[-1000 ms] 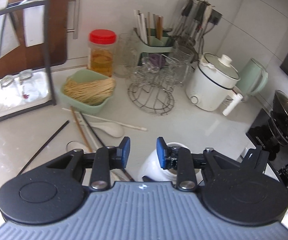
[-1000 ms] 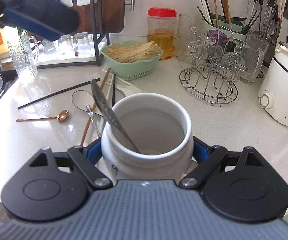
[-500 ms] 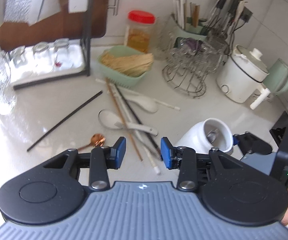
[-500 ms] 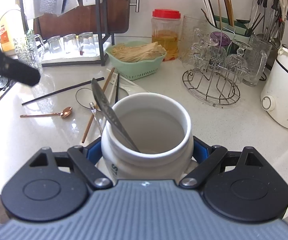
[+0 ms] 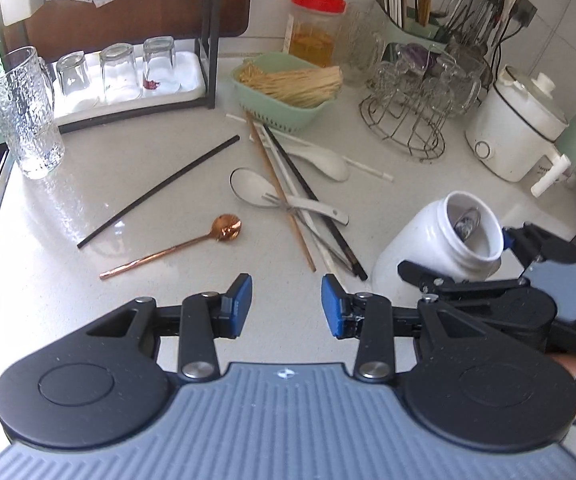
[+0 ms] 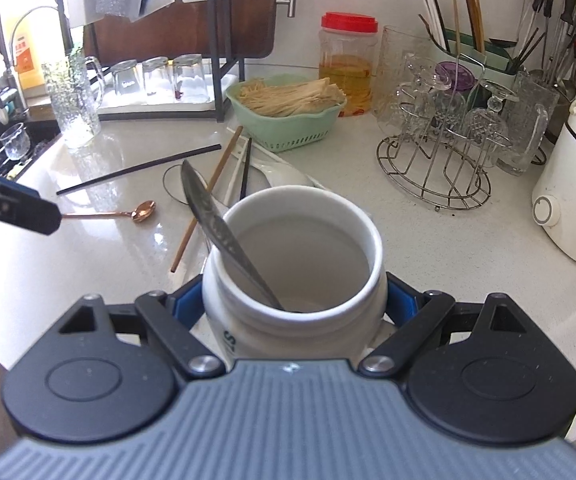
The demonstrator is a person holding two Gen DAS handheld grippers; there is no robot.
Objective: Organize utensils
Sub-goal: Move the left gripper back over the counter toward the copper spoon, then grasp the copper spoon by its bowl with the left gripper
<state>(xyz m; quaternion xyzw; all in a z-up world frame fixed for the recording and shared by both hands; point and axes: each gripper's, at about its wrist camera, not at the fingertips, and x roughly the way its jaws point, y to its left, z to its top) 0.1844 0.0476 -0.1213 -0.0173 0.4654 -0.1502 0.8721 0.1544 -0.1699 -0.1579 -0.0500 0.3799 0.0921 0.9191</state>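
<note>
My right gripper point(image 6: 293, 300) is shut on a white ceramic jar point(image 6: 299, 264) with a steel spoon point(image 6: 216, 228) leaning inside it. The jar point(image 5: 435, 240) also shows at the right of the left wrist view, held tilted. My left gripper point(image 5: 286, 306) is open and empty above the counter. Ahead of it lie a copper spoon point(image 5: 176, 246), a black chopstick point(image 5: 160, 190), and a crossed pile of chopsticks point(image 5: 288, 200) over two white ceramic spoons point(image 5: 256, 190).
A green basket of noodles point(image 5: 288, 88), a red-lidded jar point(image 5: 315, 28), a wire glass rack point(image 5: 407, 100), a white cooker point(image 5: 515, 128) and a utensil holder point(image 5: 411, 20) line the back. A glass mug point(image 5: 24, 112) and a rack of glasses point(image 5: 120, 72) stand at the left.
My left gripper has pulled back and to the left, away from the jar, and its jaws have opened wider. The right gripper still holds the jar.
</note>
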